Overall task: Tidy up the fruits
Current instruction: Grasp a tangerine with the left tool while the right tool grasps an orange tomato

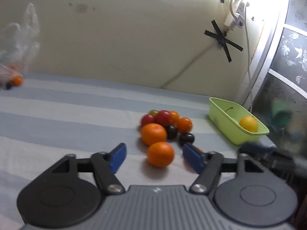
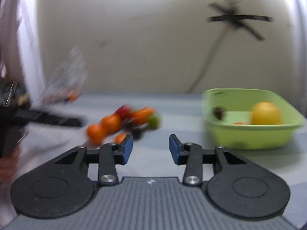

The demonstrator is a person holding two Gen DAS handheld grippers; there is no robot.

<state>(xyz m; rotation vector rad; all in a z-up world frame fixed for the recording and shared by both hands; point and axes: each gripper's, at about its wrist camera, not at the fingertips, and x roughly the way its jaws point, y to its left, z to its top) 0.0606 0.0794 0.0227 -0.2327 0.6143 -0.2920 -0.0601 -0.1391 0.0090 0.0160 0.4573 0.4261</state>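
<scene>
Both tools are seen with their blue fingers spread apart, and nothing is held in either one.

At the far left, a clear plastic bag (image 1: 21,44) is seen on the striped tabletop (image 1: 67,118), with one small orange fruit (image 1: 17,80) just beside it.

Next, the left tool (image 1: 154,158) is seen low over the cloth. A near orange (image 1: 160,154) is lying right between its open fingers, though it does not look touched yet. This is the main thing for the next move: the fruit sits straight ahead of the left tool, so only a short push forward and a squeeze should be needed. The orange is round, so no turning of the tool should be called for.

Just past it, a second orange (image 1: 153,134) is seen, and behind that a pile of small fruits (image 1: 166,117), red, orange, green and dark. The two oranges are close together, so the far one could be bumped.

The right tool (image 2: 150,149) is seen over bare cloth. The pile is to its far left, so the left tool is judged to be the nearer one.

At the far right, a green tray (image 1: 220,115) is seen, with a yellow fruit (image 1: 248,124) already inside. The rest is likely meant to be put there too.
</scene>
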